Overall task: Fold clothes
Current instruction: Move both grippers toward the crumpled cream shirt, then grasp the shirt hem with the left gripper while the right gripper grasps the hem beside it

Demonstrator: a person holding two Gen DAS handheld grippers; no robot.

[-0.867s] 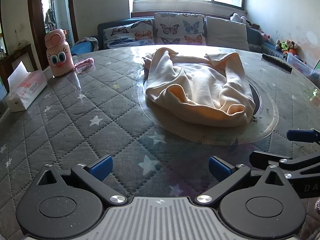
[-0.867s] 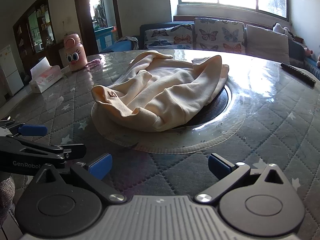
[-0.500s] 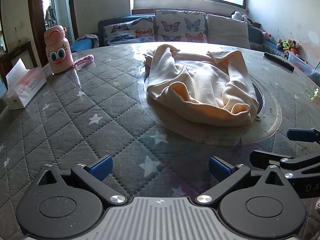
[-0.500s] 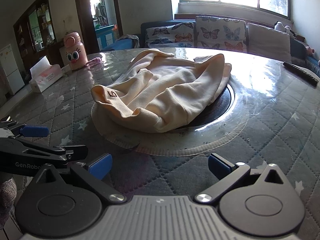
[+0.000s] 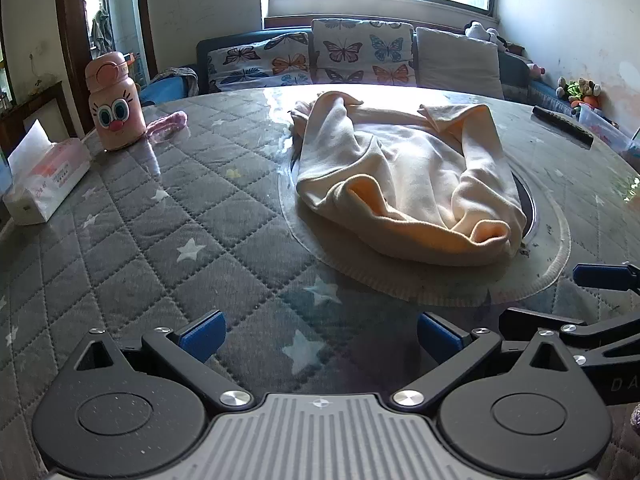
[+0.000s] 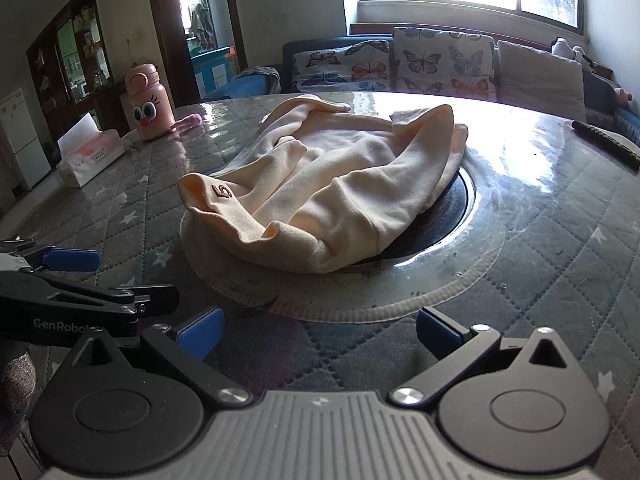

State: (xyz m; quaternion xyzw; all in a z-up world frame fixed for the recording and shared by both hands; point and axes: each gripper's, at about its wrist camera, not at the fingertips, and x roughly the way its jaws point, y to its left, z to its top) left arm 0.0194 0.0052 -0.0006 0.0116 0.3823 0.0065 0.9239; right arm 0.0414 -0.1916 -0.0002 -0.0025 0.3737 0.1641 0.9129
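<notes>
Cream fleece garment (image 5: 404, 188), one only, lies crumpled in a heap near the middle of a round table (image 5: 168, 240), on a pale circular mat and partly over a dark round inset. Table is covered in grey quilted cloth with white stars under a glossy clear sheet. Left gripper (image 5: 318, 334) hovers low over the near edge, jaws spread wide, blue pads well apart, nothing between them. Right gripper (image 6: 316, 330) is the same: wide open, empty. They sit side by side; each shows at the edge of the other's view. The garment lies straight ahead of both, apart from the fingertips, with bare mat and quilting between. From the left view the heap sits slightly right of centre; from the right view roughly centred, so the right gripper looks a little nearer, though the margin is small. Long axis appears to run from near side toward the window, two sleeve-like ends at the far side; a near-left bulge carries a small embroidered mark. Likely next need: reach forward, take two near edges and spread it flat before any fold. Folding not yet begun. Also counted: one pink bottle (image 5: 115, 100), one tissue box (image 5: 46, 184), one dark flat stick-like thing (image 5: 562, 125) at far right.
</notes>
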